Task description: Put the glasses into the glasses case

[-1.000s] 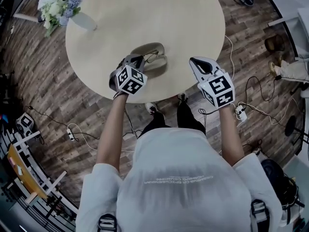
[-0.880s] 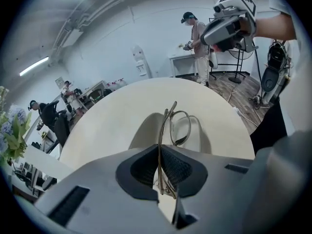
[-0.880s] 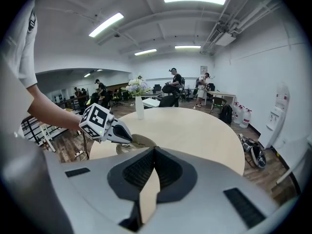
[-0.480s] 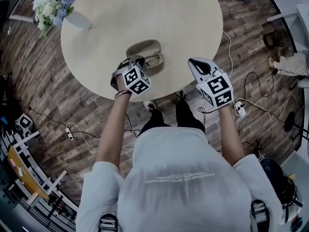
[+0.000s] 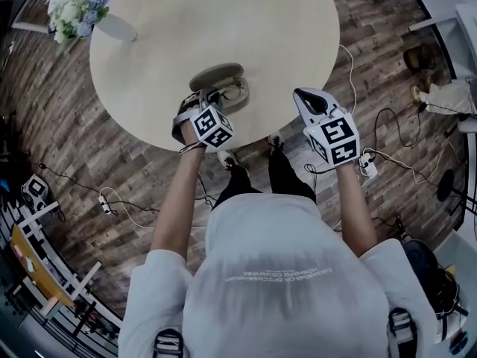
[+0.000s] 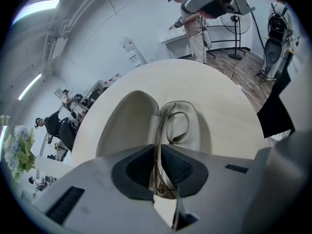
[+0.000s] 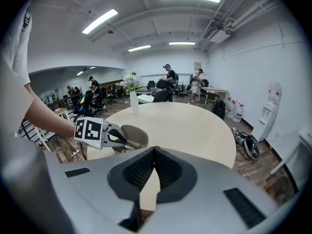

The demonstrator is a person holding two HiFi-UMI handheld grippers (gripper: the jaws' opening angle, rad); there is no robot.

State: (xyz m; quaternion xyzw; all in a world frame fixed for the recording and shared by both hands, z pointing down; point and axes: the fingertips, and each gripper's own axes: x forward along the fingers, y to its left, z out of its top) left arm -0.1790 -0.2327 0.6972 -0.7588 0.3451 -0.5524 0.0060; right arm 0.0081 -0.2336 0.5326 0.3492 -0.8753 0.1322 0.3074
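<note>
Left gripper [image 6: 157, 168] jaws are almost shut, pinching the thin metal-wire glasses [image 6: 178, 126]; the near end is hidden between the pads. The glasses lie in the open beige clamshell glasses case [image 6: 126, 123] on the round pale wooden table [image 5: 223, 21]. Right gripper [image 7: 154, 165] jaws are together and empty, well apart from the case. In the head view the left gripper mostly blocks the glasses.

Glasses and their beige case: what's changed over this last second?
The left gripper, shut on the thin wire-framed glasses, edged slightly rightward toward the open beige clamshell case, whose tray the glasses partly lie over. Unchanged: that grip, the case's spot on the round pale table, and the right gripper, shut and empty.
</note>
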